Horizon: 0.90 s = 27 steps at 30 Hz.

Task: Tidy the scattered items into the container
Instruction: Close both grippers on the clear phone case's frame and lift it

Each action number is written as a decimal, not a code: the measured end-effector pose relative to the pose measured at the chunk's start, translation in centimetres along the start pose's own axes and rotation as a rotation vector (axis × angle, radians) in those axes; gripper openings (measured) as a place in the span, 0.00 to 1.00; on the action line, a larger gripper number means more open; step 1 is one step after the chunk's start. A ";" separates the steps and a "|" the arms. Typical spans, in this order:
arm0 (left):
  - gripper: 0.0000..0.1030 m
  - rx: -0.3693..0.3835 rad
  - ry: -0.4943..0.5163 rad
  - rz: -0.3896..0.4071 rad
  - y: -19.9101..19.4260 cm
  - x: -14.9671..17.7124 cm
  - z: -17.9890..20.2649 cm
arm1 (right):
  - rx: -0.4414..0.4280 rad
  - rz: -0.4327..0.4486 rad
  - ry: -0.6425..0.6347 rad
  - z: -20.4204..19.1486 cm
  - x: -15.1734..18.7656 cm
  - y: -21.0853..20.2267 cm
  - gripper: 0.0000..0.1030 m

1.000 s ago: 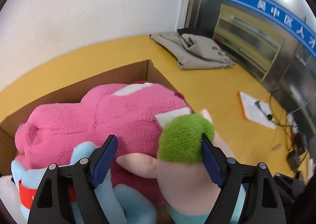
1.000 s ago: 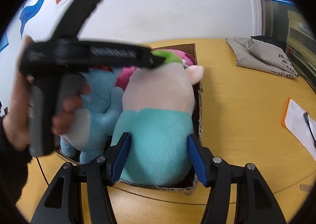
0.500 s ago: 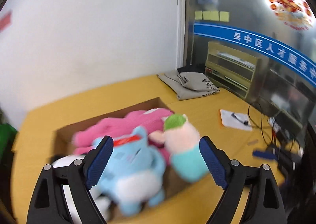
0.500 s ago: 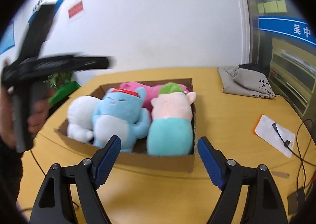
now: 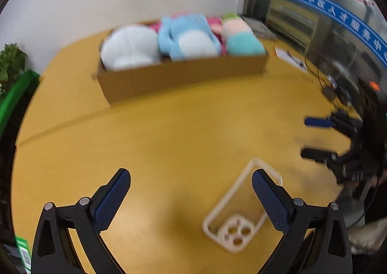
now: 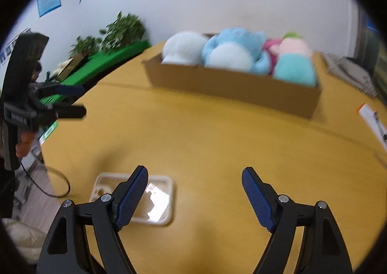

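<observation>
both grippers, left (image 5: 191,197) and right (image 6: 194,195), hang open and empty. the phone case (image 5: 241,208) on the table (image 5: 169,133) looks light, thin and slick. i'd pinch one long edge, then carry it to the box (image 5: 183,75).

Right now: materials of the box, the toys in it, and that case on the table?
Box: corrugated cardboard by its look, matte brown, raw edges. Toys: plush fabric, fuzzy pile, blurred. Phone case: probably soft clear plastic; the yellow table shows through, glare on its back, cream rim.
</observation>
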State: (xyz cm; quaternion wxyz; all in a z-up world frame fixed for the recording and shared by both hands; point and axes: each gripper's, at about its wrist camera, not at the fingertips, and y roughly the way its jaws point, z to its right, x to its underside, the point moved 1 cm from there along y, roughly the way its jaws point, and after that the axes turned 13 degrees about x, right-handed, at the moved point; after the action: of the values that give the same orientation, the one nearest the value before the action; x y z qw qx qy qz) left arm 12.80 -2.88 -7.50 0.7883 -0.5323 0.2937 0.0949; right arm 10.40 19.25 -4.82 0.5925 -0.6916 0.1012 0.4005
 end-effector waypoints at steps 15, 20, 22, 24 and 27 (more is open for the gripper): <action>0.95 0.243 0.262 -0.267 6.6 4.9 3.2 | -0.104 0.040 -0.587 -5.5 3.4 1.0 0.76; 0.95 0.280 0.340 -0.286 7.2 4.1 3.3 | -0.177 0.028 -0.833 -6.4 2.6 2.4 0.76; 0.94 0.276 0.373 -0.297 7.3 3.8 3.4 | -0.234 0.015 -0.900 -6.8 2.2 3.1 0.77; 0.94 0.280 0.397 -0.307 7.5 3.3 3.3 | -0.305 -0.033 -0.962 -7.4 1.9 4.3 0.77; 0.93 0.284 0.405 -0.319 7.8 2.2 2.8 | -0.367 -0.064 -1.046 -8.2 2.0 5.9 0.82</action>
State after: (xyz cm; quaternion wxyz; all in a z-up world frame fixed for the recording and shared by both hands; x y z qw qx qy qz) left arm 12.04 2.50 -14.11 0.7853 -0.4640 0.3680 -0.1804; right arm 11.68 10.90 -10.69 0.4453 -0.4952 -0.2989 0.6835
